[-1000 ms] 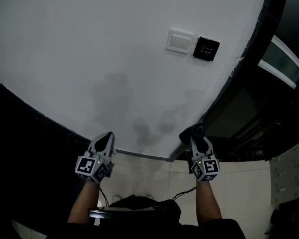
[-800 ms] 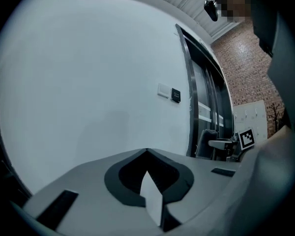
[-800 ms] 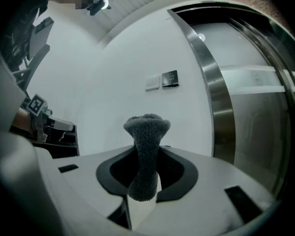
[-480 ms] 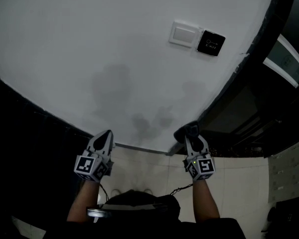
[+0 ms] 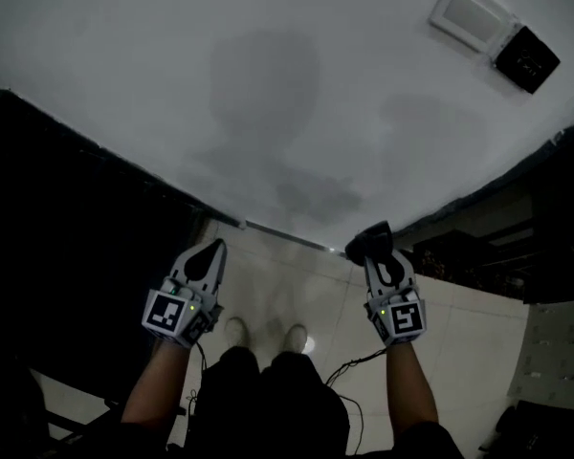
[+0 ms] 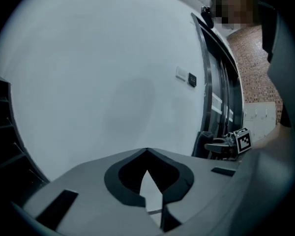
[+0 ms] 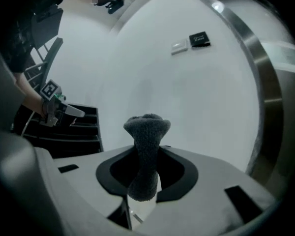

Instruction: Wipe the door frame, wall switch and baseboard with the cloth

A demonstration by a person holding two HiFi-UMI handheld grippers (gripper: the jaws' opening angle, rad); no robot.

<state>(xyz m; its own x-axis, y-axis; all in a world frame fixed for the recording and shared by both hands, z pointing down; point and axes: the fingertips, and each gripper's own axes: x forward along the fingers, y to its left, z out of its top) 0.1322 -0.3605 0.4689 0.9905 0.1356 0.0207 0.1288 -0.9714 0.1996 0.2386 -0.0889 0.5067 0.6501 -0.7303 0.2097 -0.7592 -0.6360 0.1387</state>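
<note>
Fingers (image 7: 211,186) of the right gripper (image 7: 146,155) clamp the cloth (image 7: 146,129), facing the wall (image 7: 152,68).

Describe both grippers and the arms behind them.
The left gripper and right gripper are light grey, tapering to pointed fingers. Each carries a cube with black-and-white square markers and a green light. A thin dark cable trails from the right one. No sleeves cover the forearms.

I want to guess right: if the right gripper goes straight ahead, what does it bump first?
Most likely the white wall; the cloth held by the right gripper would touch it first, though depth is unclear.
</note>
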